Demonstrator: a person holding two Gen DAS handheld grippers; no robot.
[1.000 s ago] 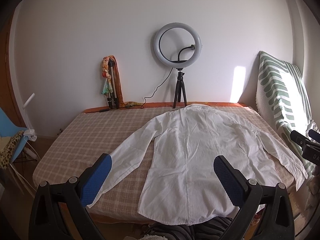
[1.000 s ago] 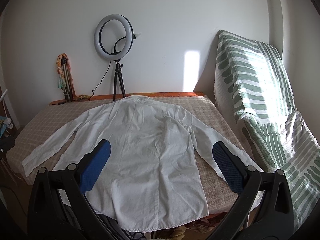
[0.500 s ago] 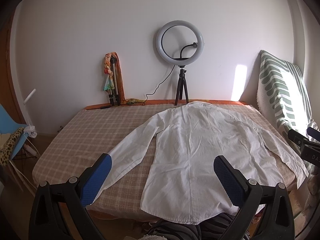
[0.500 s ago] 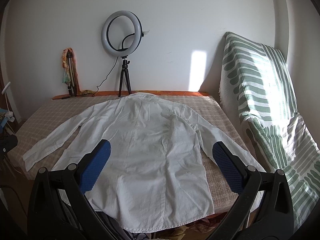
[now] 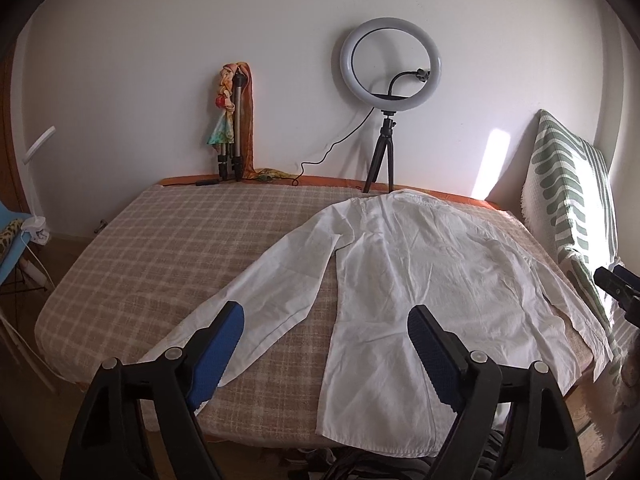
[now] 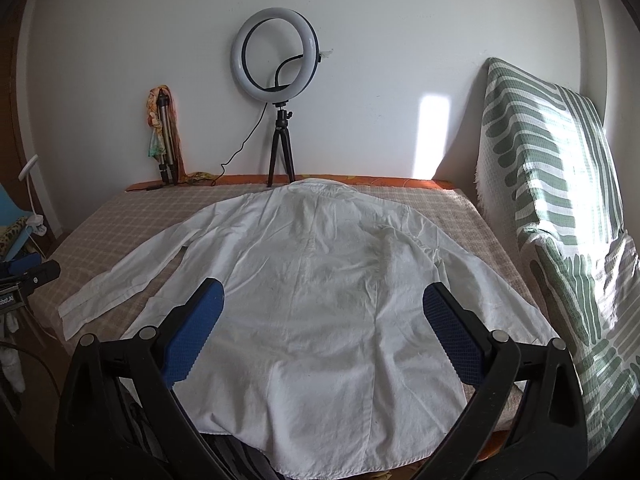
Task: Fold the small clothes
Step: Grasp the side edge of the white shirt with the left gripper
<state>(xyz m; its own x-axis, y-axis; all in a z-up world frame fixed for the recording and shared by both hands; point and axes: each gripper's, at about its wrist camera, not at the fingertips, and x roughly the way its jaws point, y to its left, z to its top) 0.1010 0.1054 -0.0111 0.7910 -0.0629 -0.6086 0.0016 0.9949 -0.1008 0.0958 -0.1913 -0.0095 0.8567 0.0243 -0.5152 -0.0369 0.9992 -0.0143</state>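
Observation:
A white long-sleeved shirt (image 5: 420, 280) lies flat, back up, on the checked bed (image 5: 160, 248), collar at the far side, hem hanging over the near edge. Both sleeves spread outward. My left gripper (image 5: 324, 332) is open and empty, above the near edge over the left sleeve and the shirt's left side. My right gripper (image 6: 322, 312) is open and empty, above the shirt (image 6: 320, 288) near its hem. The right gripper's tip shows in the left wrist view (image 5: 616, 284); the left gripper's tip shows in the right wrist view (image 6: 32, 276).
A ring light on a tripod (image 5: 390, 68) and a folded tripod with a scarf (image 5: 234, 120) stand at the far wall. A green-striped cushion (image 6: 560, 200) leans along the bed's right side. A blue chair (image 5: 12, 236) stands left of the bed.
Both grippers have moved left and a little back from the bed; the shirt now sits further right in the left wrist view. The shirt has not moved. Both stay open.

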